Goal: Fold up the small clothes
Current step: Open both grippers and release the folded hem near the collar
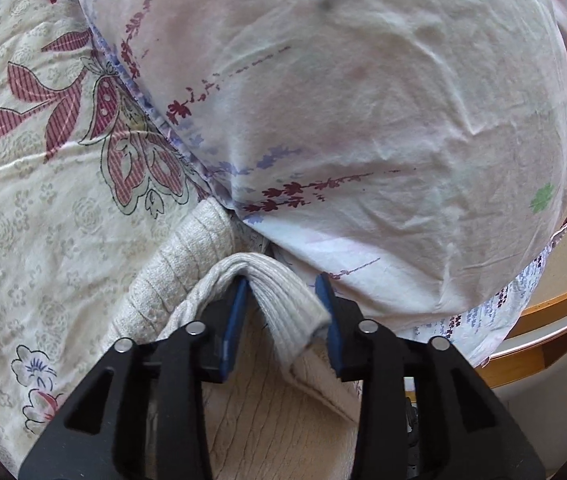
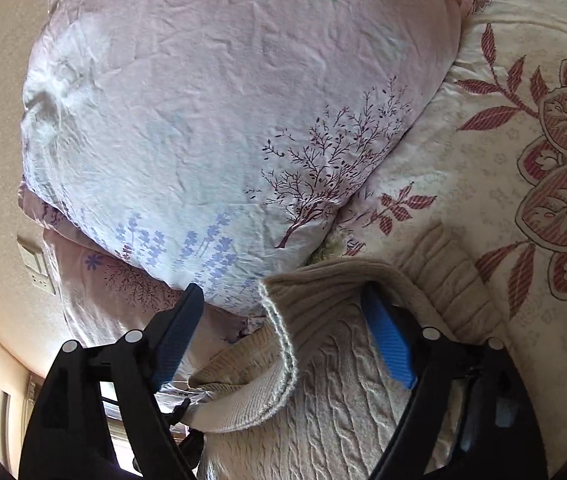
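A cream cable-knit sweater [image 1: 187, 264] lies on the floral bedsheet [image 1: 23, 208] against a pillow. My left gripper [image 1: 283, 300] has its jaws apart, with a ribbed fold of the sweater [image 1: 283, 300] lying between the blue pads; the pads stand clear of it on the right side. In the right wrist view the sweater [image 2: 335, 392] fills the bottom. My right gripper [image 2: 283, 304] is wide open over its ribbed hem [image 2: 315, 280], the right pad tucked under a fold and the left pad beside the pillow.
A large pale pillow [image 1: 343, 100] with lavender and branch prints sits right behind the sweater; it also shows in the right wrist view [image 2: 211, 120]. A wooden bed frame [image 1: 555, 308] curves at the right. A beige wall with a switch plate [image 2: 35, 264] is at the left.
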`<act>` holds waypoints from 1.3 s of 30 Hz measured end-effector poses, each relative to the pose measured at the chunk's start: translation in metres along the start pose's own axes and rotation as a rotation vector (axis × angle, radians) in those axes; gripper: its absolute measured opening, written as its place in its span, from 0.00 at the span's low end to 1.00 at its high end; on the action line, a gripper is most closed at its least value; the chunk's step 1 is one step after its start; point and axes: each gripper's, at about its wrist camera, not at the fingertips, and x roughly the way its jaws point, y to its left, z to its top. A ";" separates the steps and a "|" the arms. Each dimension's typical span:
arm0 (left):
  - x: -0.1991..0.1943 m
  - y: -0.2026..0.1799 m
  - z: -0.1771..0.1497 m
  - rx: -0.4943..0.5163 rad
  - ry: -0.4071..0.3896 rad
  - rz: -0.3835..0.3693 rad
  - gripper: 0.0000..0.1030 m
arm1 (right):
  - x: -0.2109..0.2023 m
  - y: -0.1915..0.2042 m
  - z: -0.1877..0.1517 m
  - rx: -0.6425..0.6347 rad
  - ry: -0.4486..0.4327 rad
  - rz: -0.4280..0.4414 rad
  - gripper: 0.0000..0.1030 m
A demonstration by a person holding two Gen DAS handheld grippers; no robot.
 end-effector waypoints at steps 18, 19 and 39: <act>-0.033 -0.054 -0.052 0.564 0.154 0.149 0.62 | 0.004 0.040 -0.038 -0.362 0.141 -0.135 0.82; -0.031 -0.053 -0.055 0.583 0.159 0.173 0.63 | 0.005 0.035 -0.038 -0.355 0.137 -0.162 0.82; -0.044 -0.047 -0.068 0.749 0.102 0.361 0.69 | -0.018 0.055 -0.079 -0.590 0.064 -0.461 0.87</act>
